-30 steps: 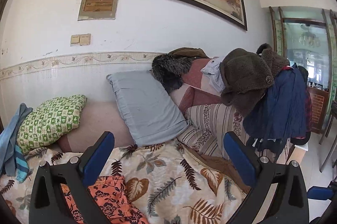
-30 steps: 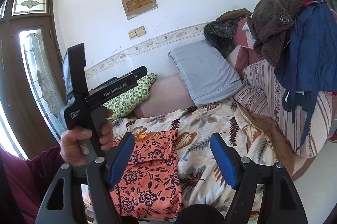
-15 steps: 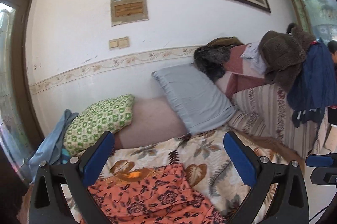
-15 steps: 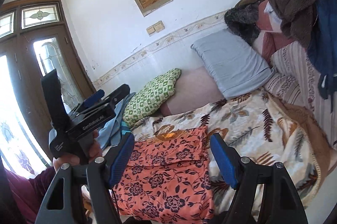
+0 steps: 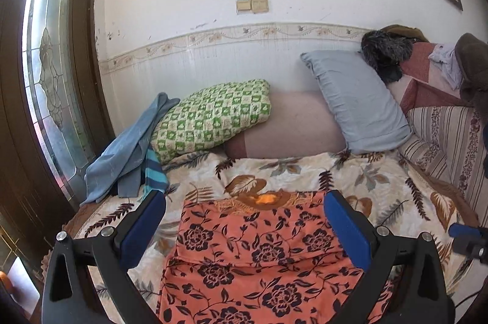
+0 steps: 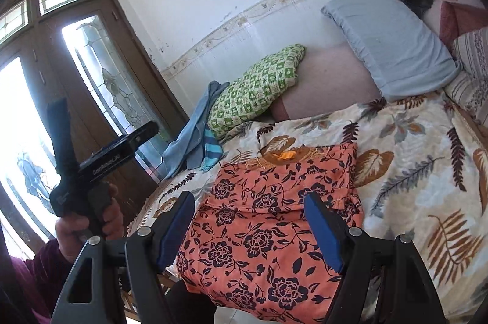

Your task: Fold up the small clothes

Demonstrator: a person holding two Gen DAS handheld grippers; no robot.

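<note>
- Lying flat on the leaf-print blanket (image 5: 360, 174) is an orange flowered garment (image 5: 262, 257), near the bed's front edge and closer to the door-side end.
- Its far end has a brown lace-like trim (image 5: 244, 203) with a bright orange patch showing through.
- The left gripper (image 5: 244, 228) hangs over the garment with its blue pads (image 5: 143, 228) wide apart. Nothing is between them, and they are not touching the cloth.
- The right gripper (image 6: 250, 229) also hangs over the garment with its jaws wide apart, holding nothing.
- In the right wrist view, a hand (image 6: 88, 226) in a dark red sleeve (image 6: 45, 269) grips the black handle of the left gripper, off the door-side end of the bed.
- At the bed's back edge, against the wall, are a green checked pillow (image 5: 213, 116), a pink bolster (image 5: 289, 129) and a grey pillow (image 5: 357, 101).
- A blue cloth (image 5: 128, 150) is heaped at the back corner by the glass door (image 5: 48, 74).
- A dark furry thing (image 5: 384, 52) sits on the striped pile (image 5: 442, 132) at the far end.
</note>
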